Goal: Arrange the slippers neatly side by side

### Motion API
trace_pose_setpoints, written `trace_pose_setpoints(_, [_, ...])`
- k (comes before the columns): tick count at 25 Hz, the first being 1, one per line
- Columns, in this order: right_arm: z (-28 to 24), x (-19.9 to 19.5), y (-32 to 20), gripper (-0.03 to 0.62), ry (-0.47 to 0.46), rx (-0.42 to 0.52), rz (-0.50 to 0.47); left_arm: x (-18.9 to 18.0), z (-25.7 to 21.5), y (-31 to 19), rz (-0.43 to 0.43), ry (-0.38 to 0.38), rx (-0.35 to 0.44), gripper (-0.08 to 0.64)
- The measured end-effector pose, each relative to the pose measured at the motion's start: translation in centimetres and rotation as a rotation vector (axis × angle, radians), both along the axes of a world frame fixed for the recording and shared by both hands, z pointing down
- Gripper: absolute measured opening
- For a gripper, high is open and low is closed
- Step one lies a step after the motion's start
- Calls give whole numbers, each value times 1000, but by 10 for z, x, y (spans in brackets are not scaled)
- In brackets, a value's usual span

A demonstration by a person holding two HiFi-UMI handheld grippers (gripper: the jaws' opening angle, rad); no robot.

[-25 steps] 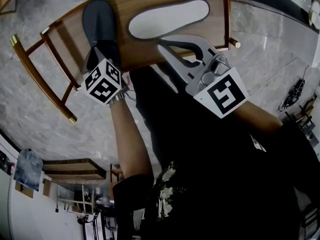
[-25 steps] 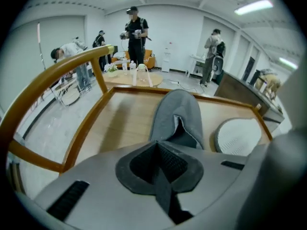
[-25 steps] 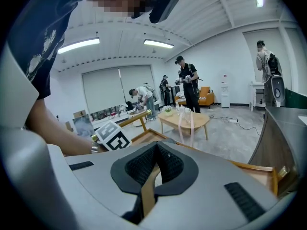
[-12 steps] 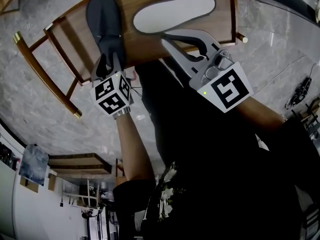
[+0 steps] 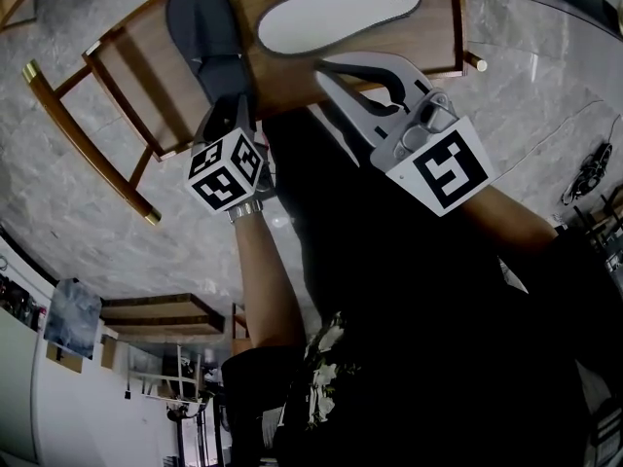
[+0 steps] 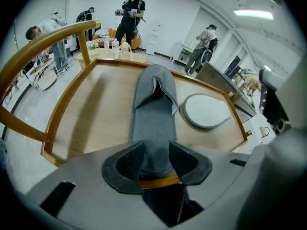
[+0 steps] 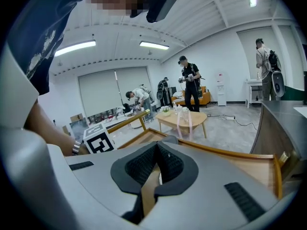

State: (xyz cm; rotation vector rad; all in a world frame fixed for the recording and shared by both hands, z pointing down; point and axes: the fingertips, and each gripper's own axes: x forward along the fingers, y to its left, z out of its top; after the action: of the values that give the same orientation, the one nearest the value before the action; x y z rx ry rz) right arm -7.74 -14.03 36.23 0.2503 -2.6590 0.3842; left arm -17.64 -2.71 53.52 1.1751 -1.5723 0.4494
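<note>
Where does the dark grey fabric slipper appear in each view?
Head view: dark grey fabric slipper, upper left.
Left gripper view: slipper at centre, heel at the bottom.
Right gripper view: maybe the grey hump above centre; cannot tell.
Shared landmark: the wooden seat's raised rim.

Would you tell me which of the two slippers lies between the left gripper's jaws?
The dark grey slipper: its near end lies between the left gripper's jaws, which have just been opening. The pale slipper lies apart, to its right.
</note>
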Motion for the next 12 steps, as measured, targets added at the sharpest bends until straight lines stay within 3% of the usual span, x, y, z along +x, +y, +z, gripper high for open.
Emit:
trace_pose_setpoints(7, [4,8,3,-6,-2,-5,12,18,-1,-7,16,14,19,160])
trace_pose_setpoints(12, [13,11,2,-6,-25,-24,-45,14,-22,-14,63,-65,81,160])
